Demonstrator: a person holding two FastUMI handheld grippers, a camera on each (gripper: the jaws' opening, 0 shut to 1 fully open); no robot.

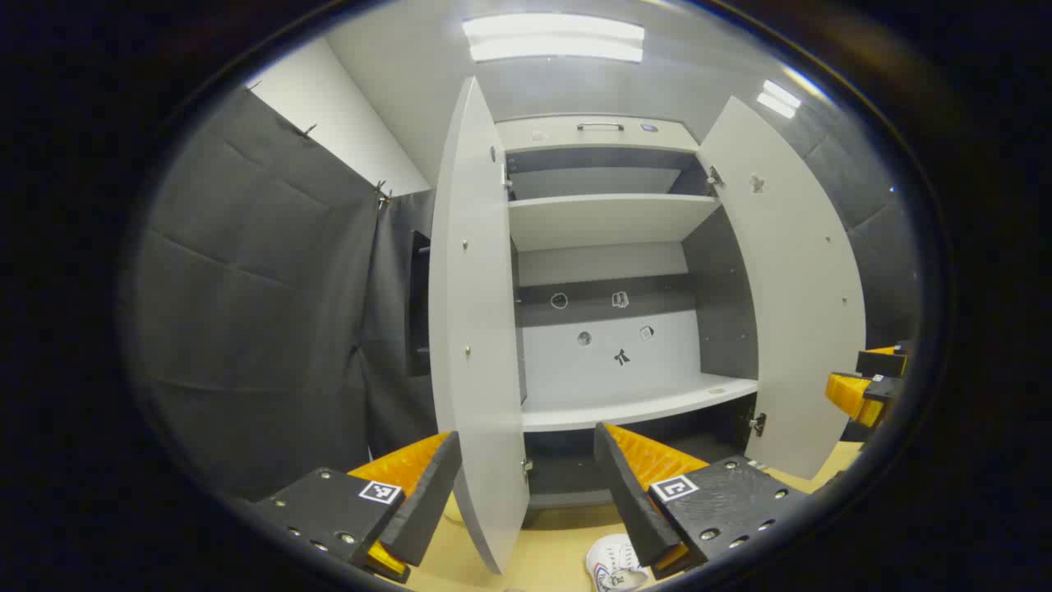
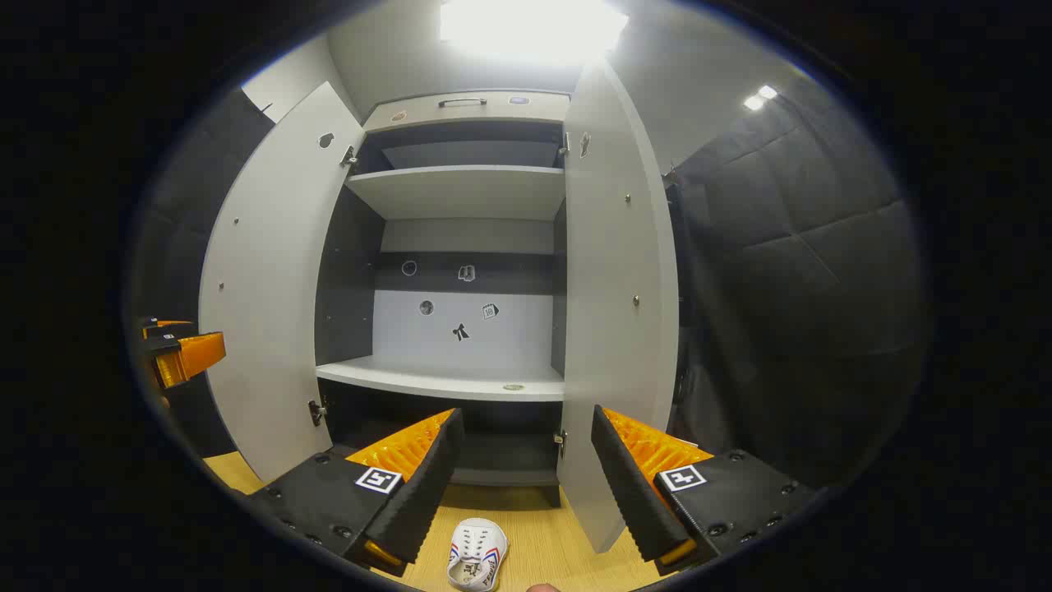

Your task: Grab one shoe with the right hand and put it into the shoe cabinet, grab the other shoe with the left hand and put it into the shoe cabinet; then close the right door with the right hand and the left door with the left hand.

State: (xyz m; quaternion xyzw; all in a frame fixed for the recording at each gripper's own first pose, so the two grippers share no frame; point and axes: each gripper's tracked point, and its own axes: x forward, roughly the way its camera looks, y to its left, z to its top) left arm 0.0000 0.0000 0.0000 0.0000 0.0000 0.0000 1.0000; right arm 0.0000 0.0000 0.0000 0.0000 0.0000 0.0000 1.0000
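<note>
Count, present state:
- Cabinet (image 2: 460, 238): 1.
- Doors: 2, left door (image 2: 263, 279) and right door (image 2: 616, 279), both open.
- Shelves: 2, upper shelf (image 2: 460, 189) and lower shelf (image 2: 444, 380).
- Shoes: 1 white shoe (image 2: 477, 555) on the floor (image 2: 542, 534).
- Claws: 2, left claw (image 1: 526, 501), right claw (image 2: 526, 485).

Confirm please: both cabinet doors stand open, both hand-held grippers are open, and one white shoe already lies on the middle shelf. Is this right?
Not quite. The white shoe lies on the wooden floor in front of the cabinet, not on the middle shelf, which is bare; the right gripper view shows this. The rest holds: left door and right door stand open, and the left hand-held gripper and right hand-held gripper are open.
</note>
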